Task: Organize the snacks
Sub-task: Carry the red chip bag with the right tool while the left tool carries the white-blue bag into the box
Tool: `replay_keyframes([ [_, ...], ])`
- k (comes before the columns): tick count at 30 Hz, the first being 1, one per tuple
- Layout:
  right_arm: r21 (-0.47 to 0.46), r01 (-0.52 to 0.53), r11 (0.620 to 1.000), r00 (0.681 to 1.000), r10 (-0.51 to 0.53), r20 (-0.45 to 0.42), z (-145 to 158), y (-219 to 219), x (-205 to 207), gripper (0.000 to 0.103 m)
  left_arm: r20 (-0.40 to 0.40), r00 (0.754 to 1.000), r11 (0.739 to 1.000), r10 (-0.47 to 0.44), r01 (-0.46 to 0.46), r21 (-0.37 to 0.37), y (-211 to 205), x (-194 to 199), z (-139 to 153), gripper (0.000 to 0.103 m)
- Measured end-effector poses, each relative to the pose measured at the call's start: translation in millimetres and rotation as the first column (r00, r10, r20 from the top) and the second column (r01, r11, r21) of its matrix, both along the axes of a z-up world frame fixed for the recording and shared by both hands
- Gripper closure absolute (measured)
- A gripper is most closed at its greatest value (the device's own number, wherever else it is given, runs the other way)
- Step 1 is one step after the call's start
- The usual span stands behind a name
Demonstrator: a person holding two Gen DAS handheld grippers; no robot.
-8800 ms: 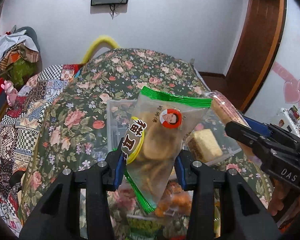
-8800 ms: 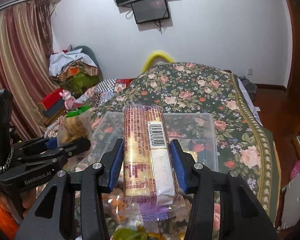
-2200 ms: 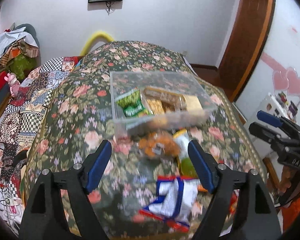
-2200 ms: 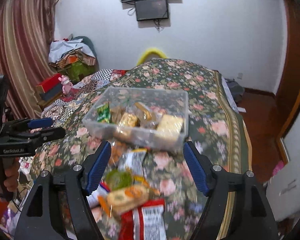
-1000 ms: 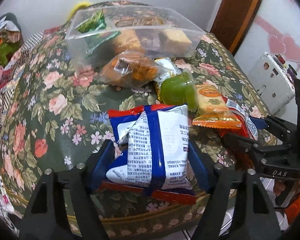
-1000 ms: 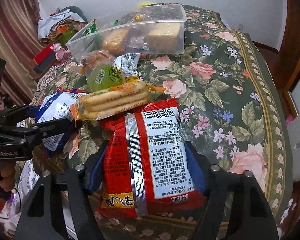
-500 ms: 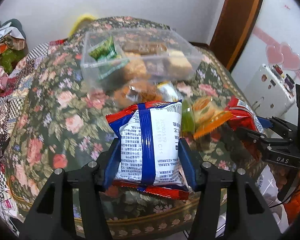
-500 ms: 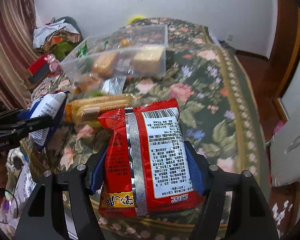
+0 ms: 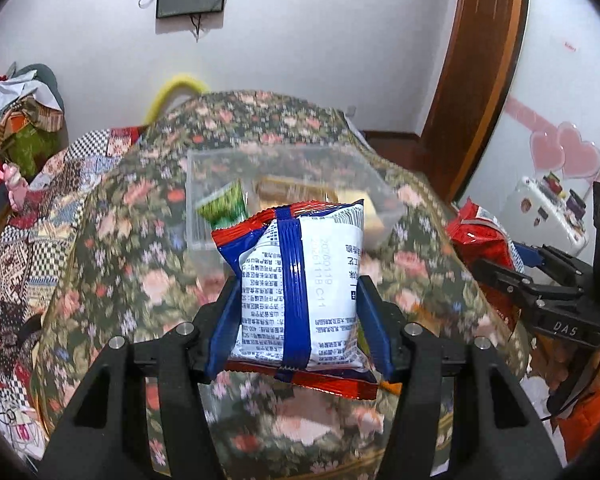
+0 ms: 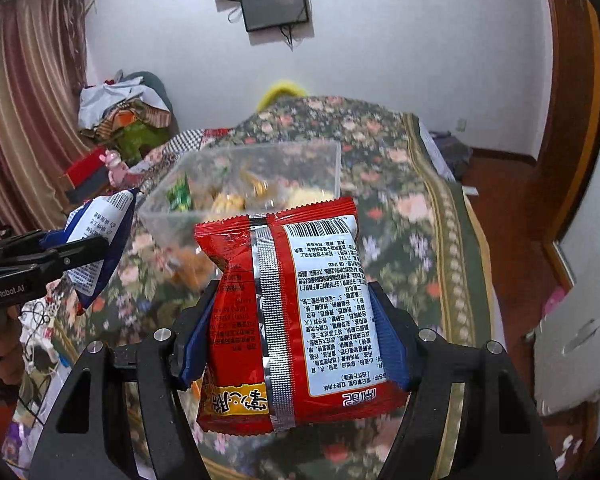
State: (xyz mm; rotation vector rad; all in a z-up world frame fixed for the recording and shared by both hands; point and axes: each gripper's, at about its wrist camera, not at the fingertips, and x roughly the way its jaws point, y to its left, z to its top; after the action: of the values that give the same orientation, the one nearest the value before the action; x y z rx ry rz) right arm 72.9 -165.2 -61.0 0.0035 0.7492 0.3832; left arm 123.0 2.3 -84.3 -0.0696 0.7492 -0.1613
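Right wrist alone shows red packet [image 10: 300, 312] print; both jaws pinch packets.

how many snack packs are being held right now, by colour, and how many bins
White and blue snack pack, in the left gripper: 1
Red snack pack, in the right gripper: 1
Clear plastic bin, on the floral tablecloth: 1
Total: 2 held packs, 1 bin. The packs inside the bin are too blurred to count.
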Motion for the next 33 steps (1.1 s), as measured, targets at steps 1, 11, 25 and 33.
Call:
replay_keyframes([
  [1,0.001,-0.002,1.000,1.000,0.002,0.009,3,2,3,0.037,0.007,1.000,1.000,0.001,-0.001,-0.003,0,2,3,0.047],
  [11,0.017,-0.015,1.000,0.995,0.014,0.100,30,16,38,0.037,0.074,0.997,1.000,0.010,-0.010,-0.003,0,41,29,0.047],
  [25,0.024,-0.018,1.000,0.995,0.015,0.101,24,40,109,0.037,0.042,0.998,0.998,0.055,-0.054,-0.018,6,121,20,0.046],
  [33,-0.003,-0.013,1.000,0.999,0.013,0.039,2,49,145,0.037,-0.029,0.997,0.997,0.070,-0.071,-0.013,6,158,-9,0.047],
])
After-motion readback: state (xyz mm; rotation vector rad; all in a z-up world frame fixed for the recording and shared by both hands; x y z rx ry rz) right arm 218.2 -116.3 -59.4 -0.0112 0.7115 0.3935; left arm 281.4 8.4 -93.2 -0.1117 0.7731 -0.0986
